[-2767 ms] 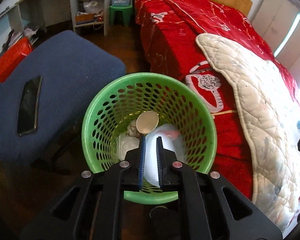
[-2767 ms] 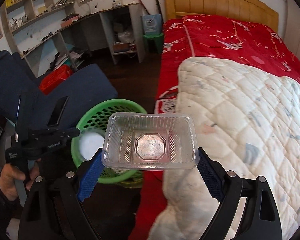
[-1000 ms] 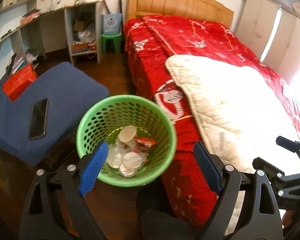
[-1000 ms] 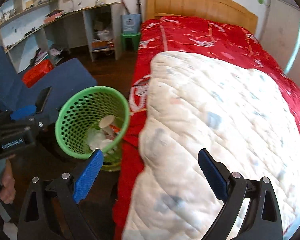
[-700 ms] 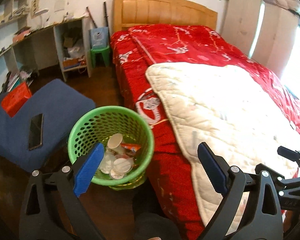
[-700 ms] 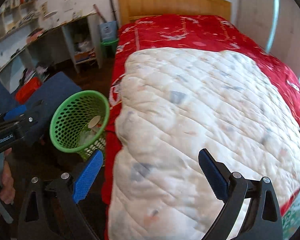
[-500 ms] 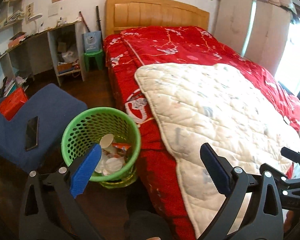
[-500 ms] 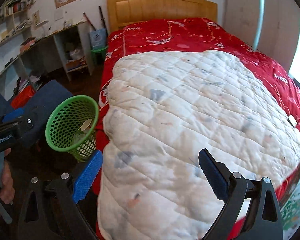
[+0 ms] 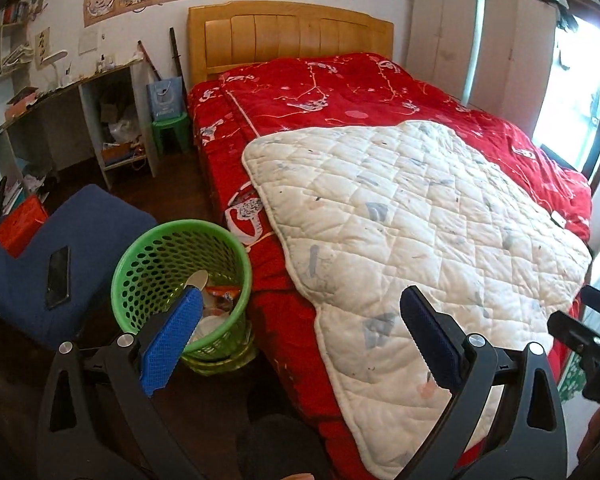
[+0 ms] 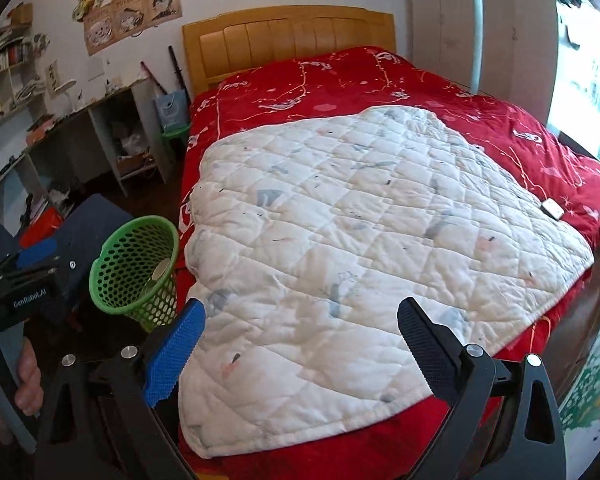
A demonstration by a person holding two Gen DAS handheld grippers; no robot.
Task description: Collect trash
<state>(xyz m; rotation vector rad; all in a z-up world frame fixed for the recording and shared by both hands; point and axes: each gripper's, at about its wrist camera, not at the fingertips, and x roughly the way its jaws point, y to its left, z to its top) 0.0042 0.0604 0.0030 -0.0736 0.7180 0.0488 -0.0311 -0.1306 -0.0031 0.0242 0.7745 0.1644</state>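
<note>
A green perforated waste basket (image 9: 140, 256) stands on the floor by the bed's left side and holds cups, lids and a red wrapper (image 9: 220, 292). It also shows in the right wrist view (image 10: 112, 256). My left gripper (image 9: 300, 336) is open and empty, raised above the basket and the bed's edge. My right gripper (image 10: 300, 336) is open and empty above the white quilt (image 10: 360, 220). No loose trash shows on the quilt.
A red bedspread (image 9: 340, 92) covers the bed with a wooden headboard (image 9: 288, 36). A blue chair (image 9: 72, 240) with a black phone (image 9: 58, 272) stands left of the basket. A desk and shelves (image 9: 60, 128) line the left wall. A small white item (image 10: 553, 209) lies near the quilt's right corner.
Both grippers let go of their trash into the basket, opened wide and drew up and back from it. The clear plastic tray left the right gripper.
</note>
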